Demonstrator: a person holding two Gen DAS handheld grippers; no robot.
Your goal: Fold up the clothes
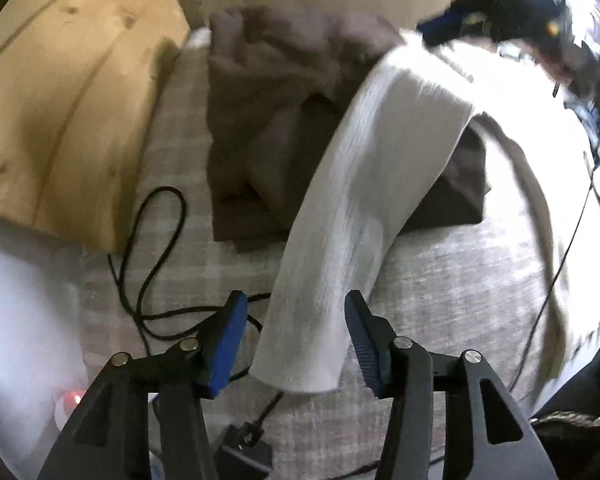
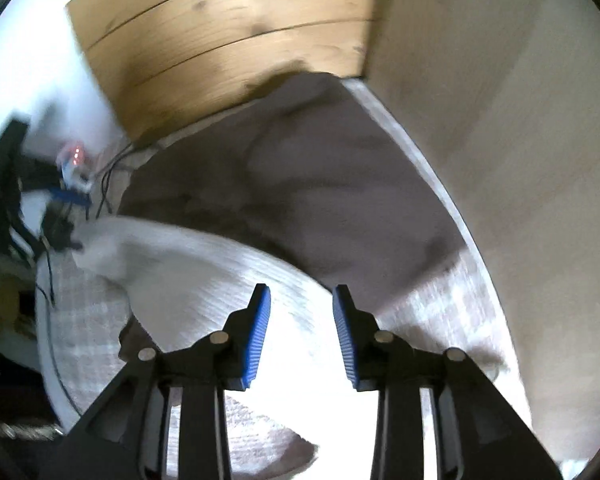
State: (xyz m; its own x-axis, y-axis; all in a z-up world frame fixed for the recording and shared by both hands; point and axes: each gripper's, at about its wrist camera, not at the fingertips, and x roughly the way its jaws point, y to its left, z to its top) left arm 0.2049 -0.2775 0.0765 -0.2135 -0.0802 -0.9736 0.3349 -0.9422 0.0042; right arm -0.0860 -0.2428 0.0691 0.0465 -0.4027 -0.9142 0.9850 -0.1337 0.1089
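A long white ribbed cloth (image 1: pixel 364 184) with a soft, towel-like weave runs as a folded band from the upper right of the left wrist view down to lower centre, its squared end lying between the blue ridged pads of the left gripper (image 1: pixel 296 320), whose jaws stand apart. It crosses a rumpled brown garment (image 1: pixel 268 120) on a pale checked woven cover (image 1: pixel 460 280). The right gripper (image 2: pixel 301 312), jaws likewise apart, hangs over the same white cloth (image 2: pixel 204 264). Knotty pine boards (image 1: pixel 60 112) fill the left.

A black cable (image 1: pixel 156 248) loops over the checked cover (image 1: pixel 460 280) beside a wooden board (image 1: pixel 68 112). A small red light (image 1: pixel 76 399) glows nearby.
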